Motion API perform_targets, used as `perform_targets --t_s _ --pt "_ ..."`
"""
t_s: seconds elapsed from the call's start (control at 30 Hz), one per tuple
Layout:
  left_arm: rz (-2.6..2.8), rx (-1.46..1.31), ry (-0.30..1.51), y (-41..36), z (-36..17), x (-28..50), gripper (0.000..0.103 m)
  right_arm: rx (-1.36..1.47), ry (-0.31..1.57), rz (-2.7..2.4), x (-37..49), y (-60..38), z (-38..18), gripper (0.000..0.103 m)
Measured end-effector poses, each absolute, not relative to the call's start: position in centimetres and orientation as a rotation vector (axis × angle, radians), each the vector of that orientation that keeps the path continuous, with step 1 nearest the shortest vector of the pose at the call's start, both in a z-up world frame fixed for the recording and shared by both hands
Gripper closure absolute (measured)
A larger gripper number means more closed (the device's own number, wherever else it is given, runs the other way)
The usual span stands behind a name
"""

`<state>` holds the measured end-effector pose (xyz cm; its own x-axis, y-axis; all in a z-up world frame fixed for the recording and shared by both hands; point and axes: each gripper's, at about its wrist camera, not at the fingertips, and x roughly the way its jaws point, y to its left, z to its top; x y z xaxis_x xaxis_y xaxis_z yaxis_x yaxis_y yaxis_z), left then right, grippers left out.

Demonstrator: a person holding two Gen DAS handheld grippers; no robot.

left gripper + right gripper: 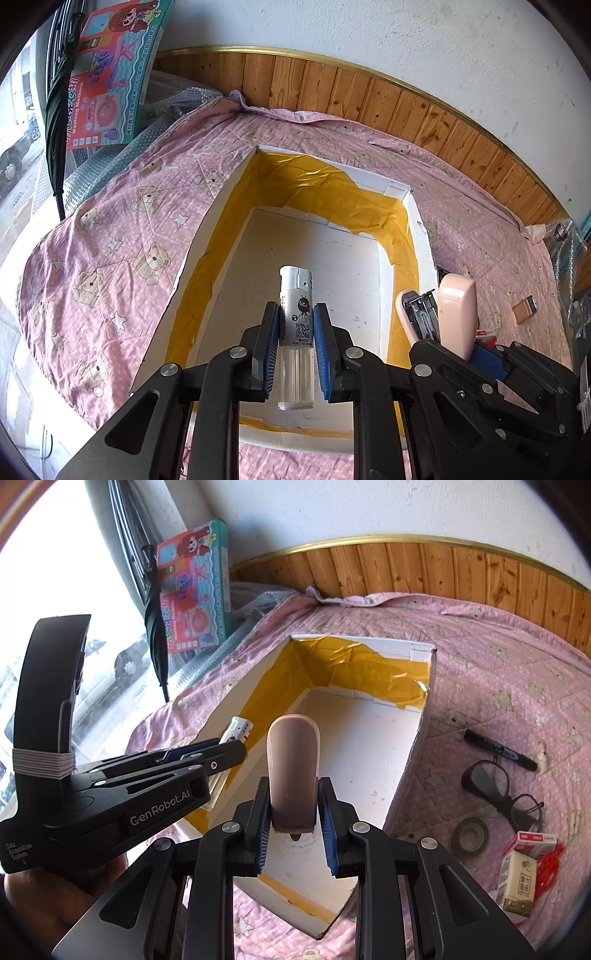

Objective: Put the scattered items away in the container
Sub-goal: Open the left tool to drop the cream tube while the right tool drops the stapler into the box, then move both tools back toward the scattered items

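Both grippers loaded, poised over the open box

Your left gripper (295, 347) has its blue pads closed on a clear-bodied lighter with a silver printed sleeve (296, 332); its long axis runs forward along the fingers, cap leading. It hangs above the white, yellow-taped cardboard box (229, 206), whose floor looks bare. Release too near the left wall and it may clip the rim and land outside. Your right gripper (293, 827) clamps a pale pink stapler (293, 768), nose forward; dropping both together risks collision.
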<state>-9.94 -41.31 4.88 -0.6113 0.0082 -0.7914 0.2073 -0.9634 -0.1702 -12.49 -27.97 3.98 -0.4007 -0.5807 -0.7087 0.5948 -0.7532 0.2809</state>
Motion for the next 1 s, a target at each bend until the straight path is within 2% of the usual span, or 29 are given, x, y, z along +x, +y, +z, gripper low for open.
perform_targets --t_s 0.13,0.63,1.0 --pt "-2.665 1.372 0.39 -41.6 3.8 -10.8 0.076 1.104 0.025 -2.179 -12.6 -27.9 3.1 0.072" --pt "-2.67 1.367 0.478 -42.2 3.9 -8.4 0.076 1.126 -0.116 -2.188 -10.3 -24.5 2.5 0.073" --pt "-2.735 1.385 0.409 -39.1 5.5 -6.9 0.076 1.107 -0.19 -2.204 -8.8 -21.8 2.7 0.072"
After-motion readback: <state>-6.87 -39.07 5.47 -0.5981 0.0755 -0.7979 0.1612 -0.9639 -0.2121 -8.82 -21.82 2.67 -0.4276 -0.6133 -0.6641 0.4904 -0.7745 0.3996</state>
